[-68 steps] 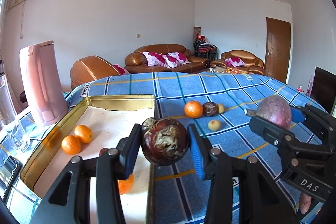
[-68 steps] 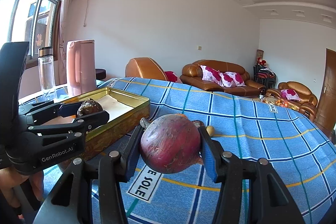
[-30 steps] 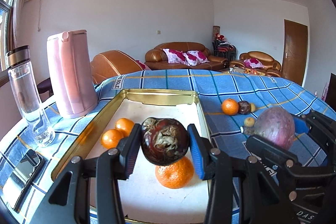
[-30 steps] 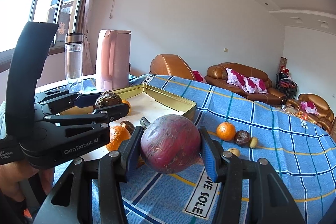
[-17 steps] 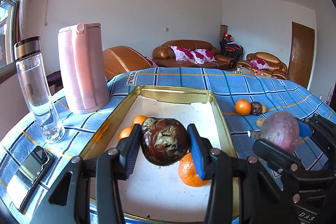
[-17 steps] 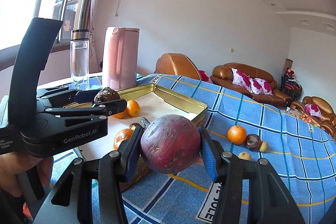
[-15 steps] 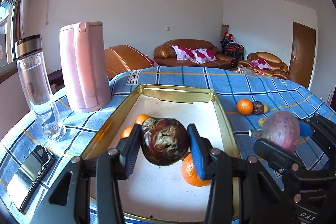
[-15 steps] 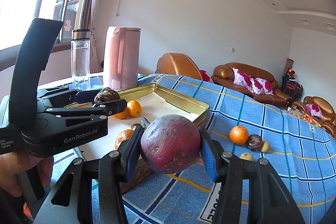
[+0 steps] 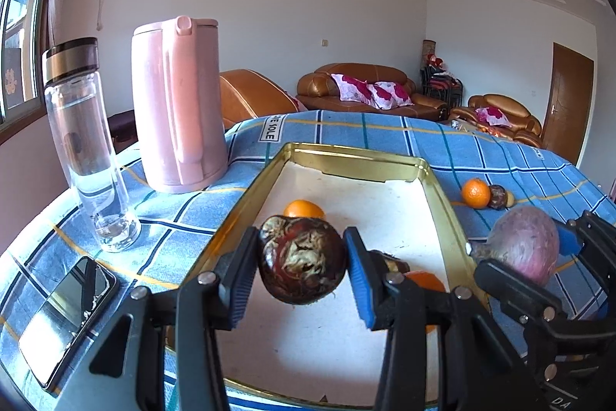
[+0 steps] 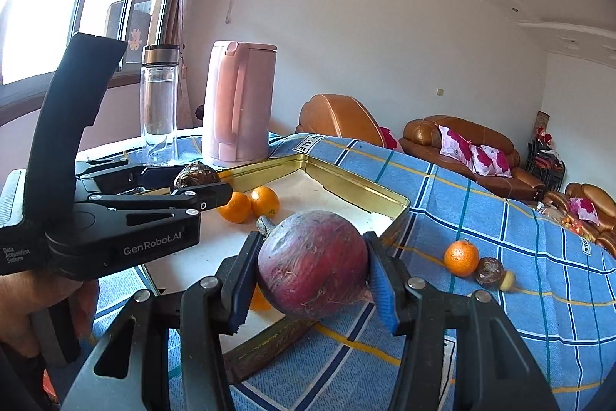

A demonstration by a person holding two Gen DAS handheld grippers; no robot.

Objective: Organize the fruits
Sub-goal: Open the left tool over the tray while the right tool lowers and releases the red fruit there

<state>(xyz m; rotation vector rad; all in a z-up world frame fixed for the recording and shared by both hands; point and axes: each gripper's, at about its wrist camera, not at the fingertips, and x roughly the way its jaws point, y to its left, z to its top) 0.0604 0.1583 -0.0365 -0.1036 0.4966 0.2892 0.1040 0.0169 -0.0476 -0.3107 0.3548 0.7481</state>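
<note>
Left wrist view, left to right: phone (image 9: 65, 320) flat on the blue checked tablecloth (image 9: 181, 218), clear bottle (image 9: 86, 145) upright beside it, pink kettle (image 9: 179, 103) behind. Gold tray (image 9: 246, 195) sits mid-table with a white liner; one orange (image 9: 304, 208) shows at its far-left part, another orange (image 9: 425, 286) is partly hidden behind the right finger. Left gripper (image 9: 302, 270) is clamped on a dark brown wrinkled fruit (image 9: 302, 268), held over the tray's near half, clear of the liner. Right of the tray rim: right gripper (image 9: 531, 259) clamped on a big reddish-purple fruit (image 9: 525, 249). Farther back on the cloth, a loose orange (image 9: 476, 193), a small dark fruit (image 9: 497, 196) and a small pale fruit (image 9: 510, 198) touch in a row.

Right wrist view: a hand (image 10: 23, 307) grips the left tool's handle, bottom left. Reddish-purple fruit is pinched between both pads, hovering above the tray's near-right corner. Two oranges (image 10: 250, 205) sit side by side inside the tray.
</note>
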